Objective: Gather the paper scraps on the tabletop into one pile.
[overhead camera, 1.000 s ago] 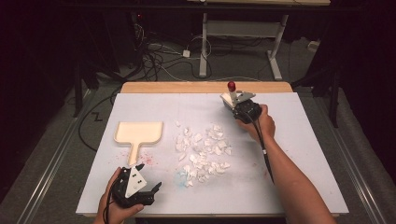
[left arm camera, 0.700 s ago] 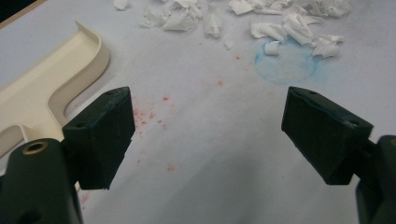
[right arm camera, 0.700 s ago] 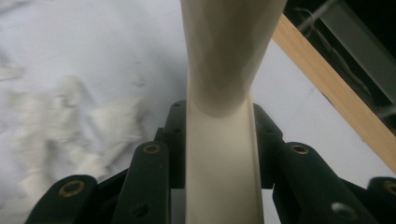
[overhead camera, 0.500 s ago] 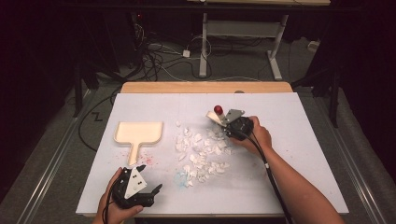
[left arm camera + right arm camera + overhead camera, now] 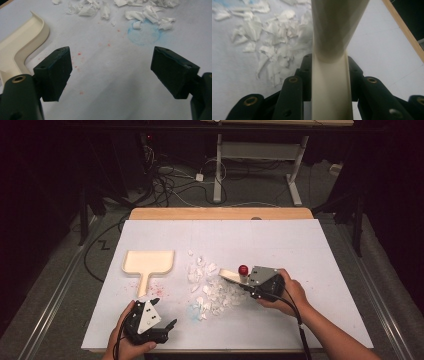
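In the high view, a cream dustpan (image 5: 149, 262) lies left of centre on the white table (image 5: 310, 245), its handle pointing toward the bottom of the frame and its tray holding nothing. Just right of it, mid-frame, spreads a pile of white paper scraps (image 5: 212, 290). The right gripper (image 5: 245, 281) sits at the pile's right edge, pinching a cream brush (image 5: 231, 275) whose head touches the scraps. The left gripper (image 5: 167, 325) rests at lower left, well apart from the pile, jaws spread.

In the left gripper view, the two black jaws stand wide with only bare table between them. The dustpan's curved rim (image 5: 27, 37) fills the upper left; paper scraps (image 5: 150, 13) line the top edge, beside a blue smudge (image 5: 145, 35).

In the right gripper view, the jaws press on the brush handle (image 5: 330, 85), which rises up the centre. Scraps (image 5: 269, 37) lie in the upper left, reaching the brush.
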